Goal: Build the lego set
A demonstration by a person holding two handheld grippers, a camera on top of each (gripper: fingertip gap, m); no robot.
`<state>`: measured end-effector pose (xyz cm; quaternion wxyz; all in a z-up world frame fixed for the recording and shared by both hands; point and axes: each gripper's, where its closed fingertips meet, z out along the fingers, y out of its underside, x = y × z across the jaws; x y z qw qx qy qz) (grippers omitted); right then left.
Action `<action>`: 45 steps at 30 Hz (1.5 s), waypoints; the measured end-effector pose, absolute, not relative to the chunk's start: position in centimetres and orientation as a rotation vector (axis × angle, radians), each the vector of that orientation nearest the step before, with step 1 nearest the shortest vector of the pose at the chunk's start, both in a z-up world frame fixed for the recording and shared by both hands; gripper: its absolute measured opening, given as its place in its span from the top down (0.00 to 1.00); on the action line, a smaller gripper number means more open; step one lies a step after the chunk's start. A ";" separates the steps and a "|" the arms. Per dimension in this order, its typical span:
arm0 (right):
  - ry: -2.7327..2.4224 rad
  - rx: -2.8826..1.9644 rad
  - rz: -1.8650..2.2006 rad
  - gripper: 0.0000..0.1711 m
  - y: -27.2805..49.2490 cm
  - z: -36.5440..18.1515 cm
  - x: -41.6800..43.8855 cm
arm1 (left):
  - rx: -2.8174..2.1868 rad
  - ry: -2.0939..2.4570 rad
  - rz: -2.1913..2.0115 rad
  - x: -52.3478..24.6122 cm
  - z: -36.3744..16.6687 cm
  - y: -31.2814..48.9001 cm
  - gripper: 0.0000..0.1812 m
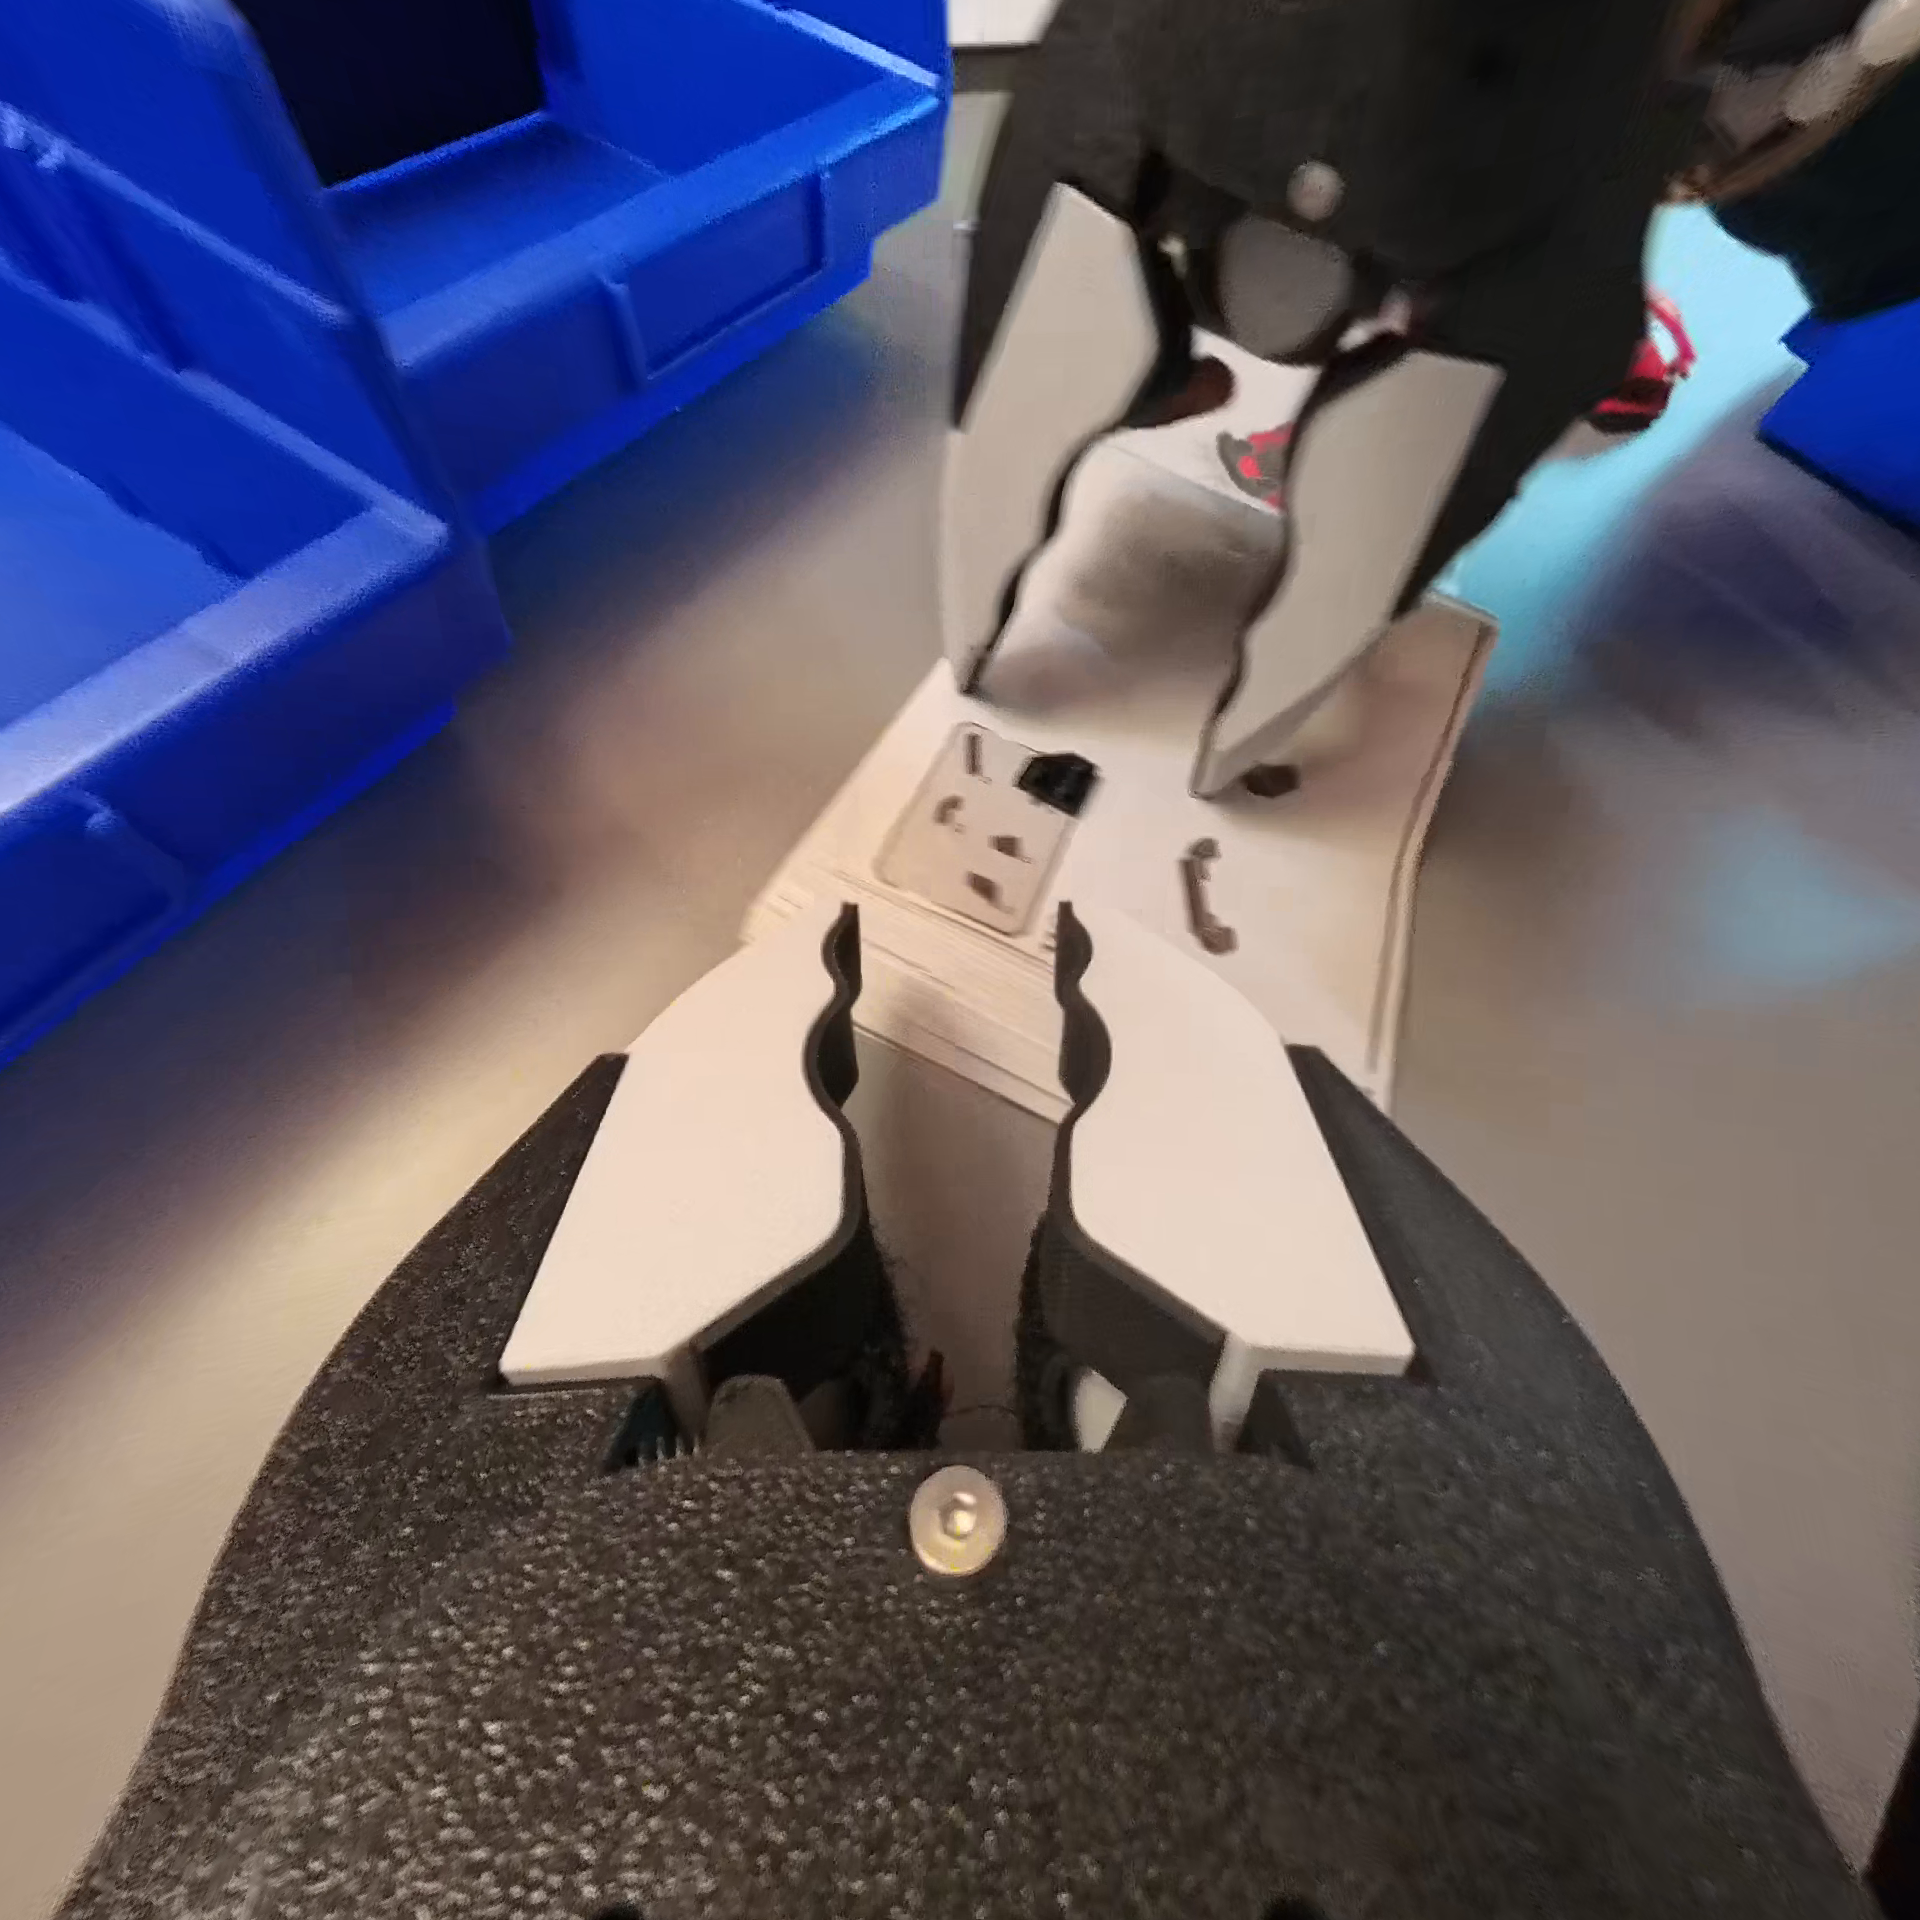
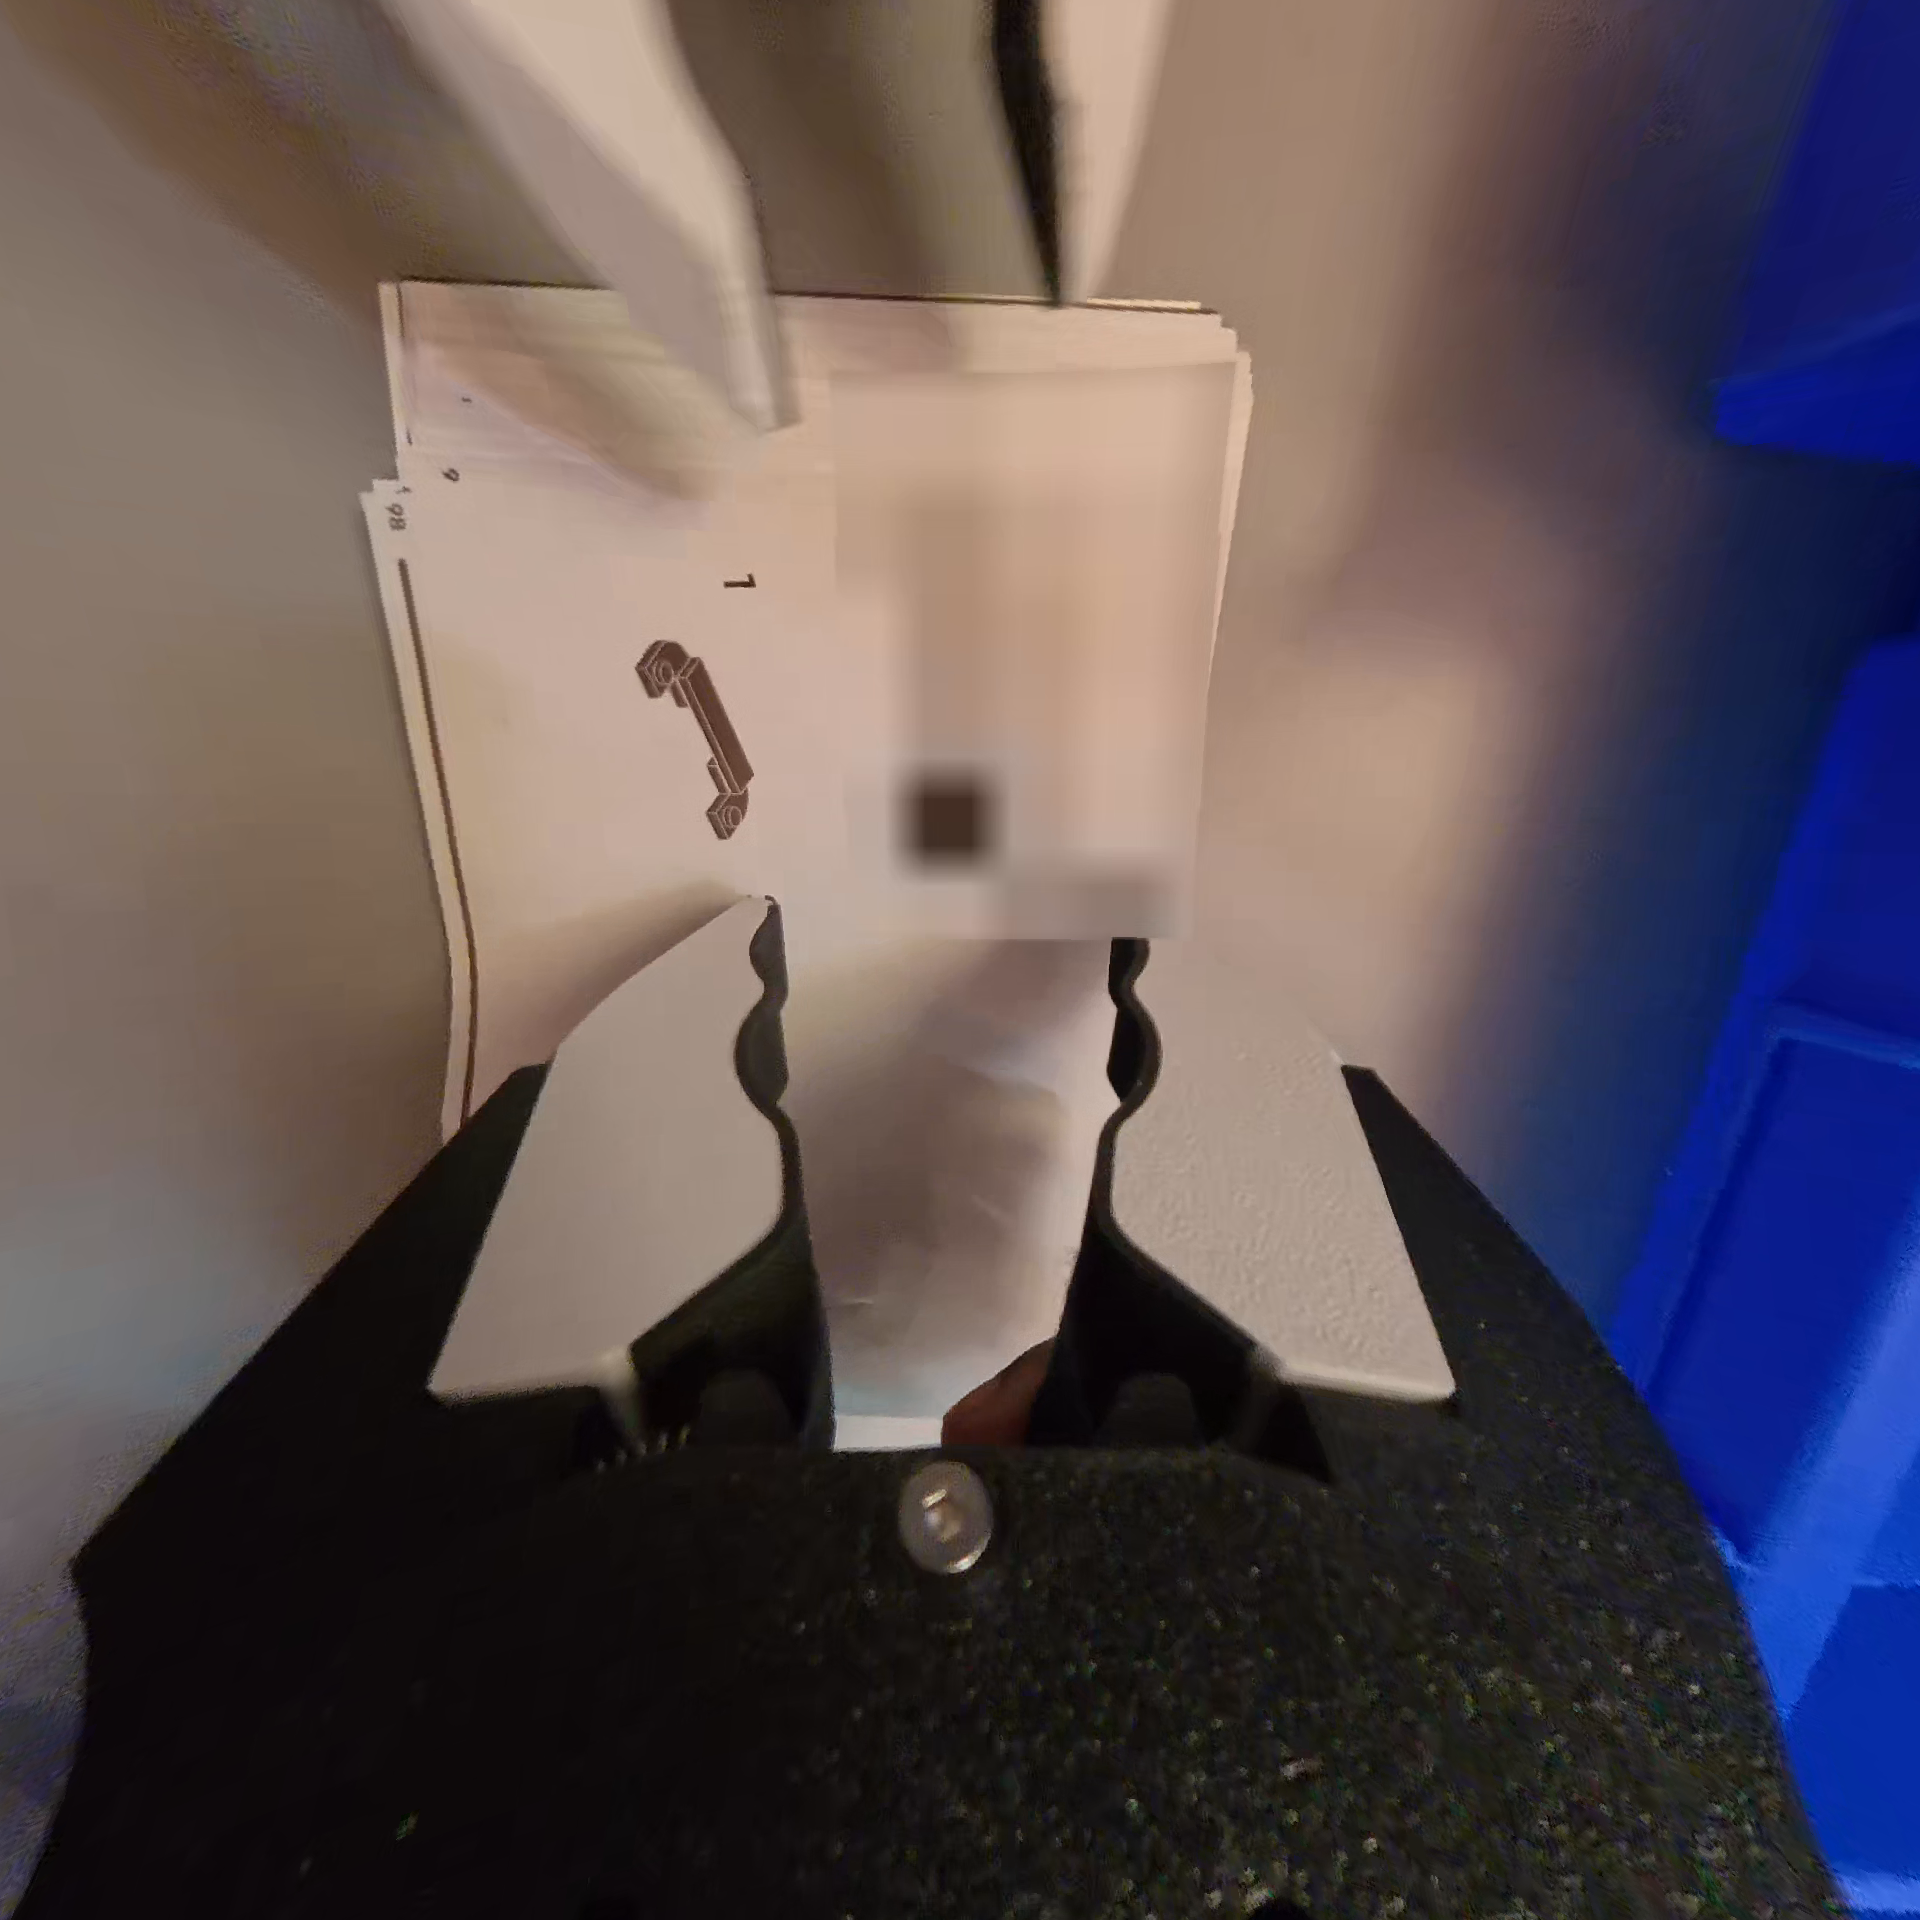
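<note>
In the left wrist view, the upper left of the frame is filled by stacked bright blue plastic storage bins (image 1: 436, 343) standing on a pale grey tabletop (image 1: 468, 852). Moving toward the centre, a white paper instruction booklet (image 1: 1299, 935) lies flat and open on the table, its stacked page edges facing the camera. On its page are a grey panel of printed part drawings (image 1: 982, 831) and, to the right of that, a small brown drawing of a bracket-shaped part (image 1: 1205, 894). The left gripper (image 1: 956, 920), black-bodied with flat white fingers, sits low in the centre of the frame with its fingertips just over the booklet's near edge; its jaws stand a moderate way apart with nothing between them. Above it, in the upper centre to right, the right gripper (image 1: 1091, 727) points down at the booklet, blurred, its jaws parted and empty, one tip very close to the page. I cannot tell whether that tip touches the paper.

In the right wrist view the booklet (image 2: 582, 748) lies centre left, the brown bracket drawing (image 2: 694, 738) clear on it. The right gripper (image 2: 945, 925) is spread fairly wide over the booklet's near part, gripping nothing. The left gripper's white fingers (image 2: 727, 343) come in blurred from the top of the frame. Blue bins (image 2: 1797, 1039) line the right edge. No loose lego pieces are discernible.
</note>
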<state>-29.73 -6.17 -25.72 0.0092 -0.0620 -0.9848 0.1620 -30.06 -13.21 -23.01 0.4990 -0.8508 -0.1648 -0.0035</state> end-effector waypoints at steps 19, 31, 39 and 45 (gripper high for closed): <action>-3.130 0.110 0.664 0.73 -7.1 -25.6 -23.7 | -2.287 -0.053 -0.116 -28.0 -25.6 -12.7 0.81; -3.150 0.094 0.673 0.73 -7.1 -25.5 -23.7 | -2.286 -0.063 -0.107 -28.1 -25.7 -12.7 0.82; -3.144 0.083 0.677 0.74 -7.1 -25.5 -23.7 | -2.286 -0.066 -0.105 -28.1 -25.7 -12.7 0.82; -3.129 0.108 0.638 0.74 -7.1 -25.6 -23.7 | -2.287 -0.065 -0.098 -28.1 -25.7 -12.7 0.83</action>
